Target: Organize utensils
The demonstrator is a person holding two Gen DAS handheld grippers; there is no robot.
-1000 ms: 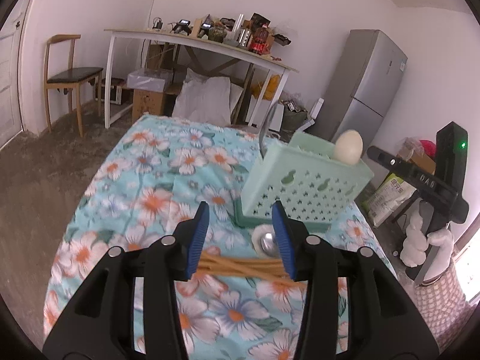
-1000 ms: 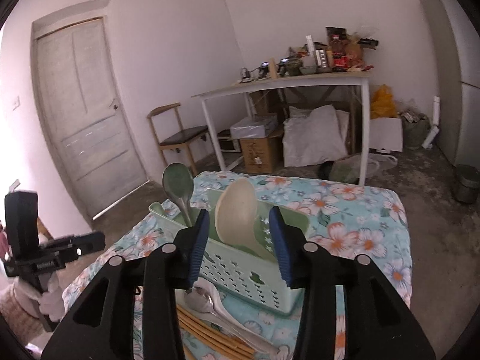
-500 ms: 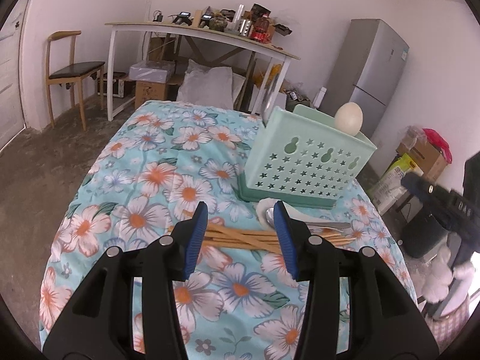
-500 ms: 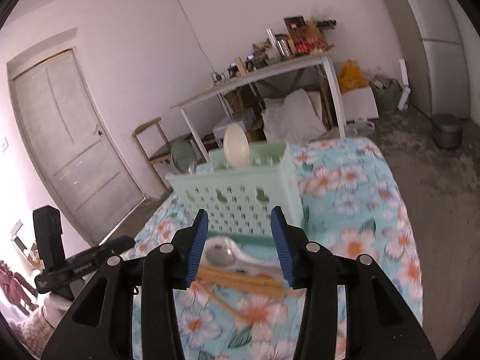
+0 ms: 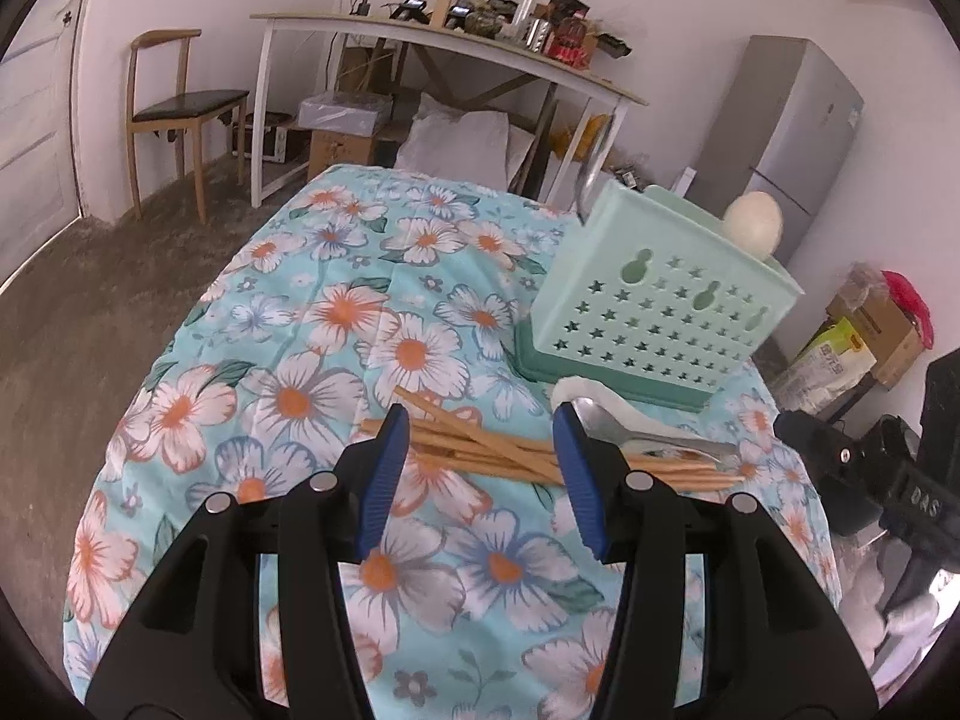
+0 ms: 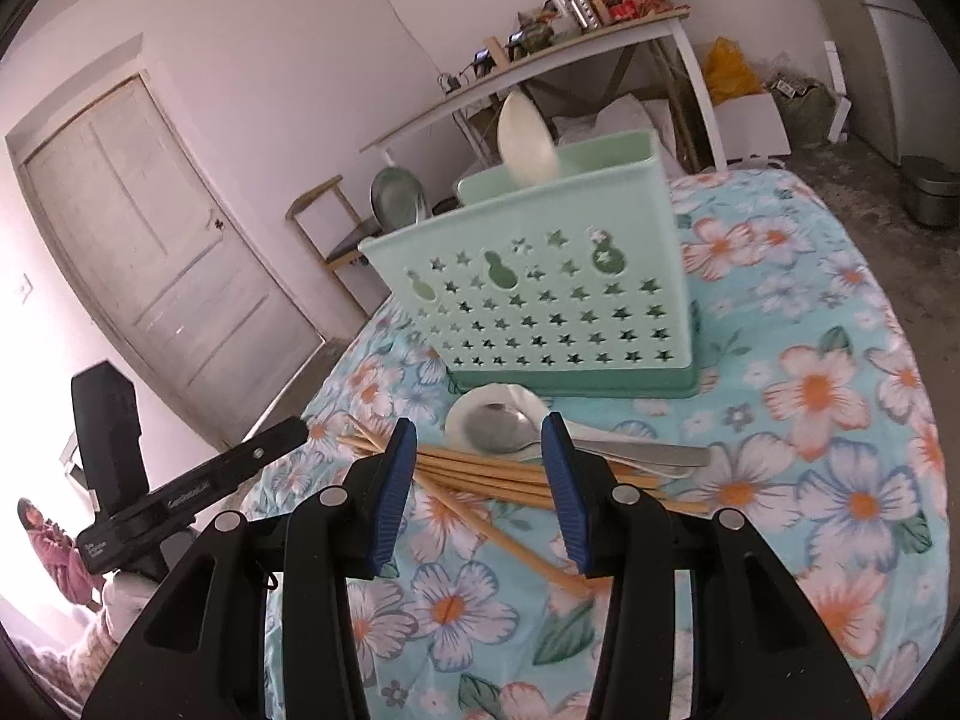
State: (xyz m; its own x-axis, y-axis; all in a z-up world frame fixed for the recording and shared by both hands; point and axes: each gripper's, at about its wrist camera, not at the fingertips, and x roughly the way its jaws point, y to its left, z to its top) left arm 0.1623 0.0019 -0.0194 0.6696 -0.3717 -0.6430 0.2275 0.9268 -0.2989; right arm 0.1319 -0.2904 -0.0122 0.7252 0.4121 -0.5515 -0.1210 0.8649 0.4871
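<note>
A mint-green perforated utensil holder [image 5: 654, 312] [image 6: 540, 294] stands on the floral tablecloth [image 5: 336, 324], with a white spoon [image 6: 525, 141] and a metal spoon [image 6: 396, 198] upright inside. In front of it lie several wooden chopsticks [image 5: 492, 450] [image 6: 480, 471], a metal spoon [image 6: 504, 423] and a white ceramic spoon [image 5: 606, 402]. My left gripper [image 5: 480, 450] hovers over the chopsticks, its jaws opening and nothing pressed between them. From the other side my right gripper [image 6: 480, 468] hangs above the same pile, open and holding nothing.
A white work table [image 5: 420, 42] loaded with clutter stands behind, with boxes and a sack under it. A wooden chair [image 5: 174, 102] is at the left, a grey fridge [image 5: 792, 138] at the right, a door [image 6: 150, 228] beyond. The other gripper's black body [image 6: 162, 498] shows at the edge.
Both grippers have dropped toward the chopstick pile. The right one swung from above the holder down to its front, rolling as it went. The left jaws stand slightly wider.
</note>
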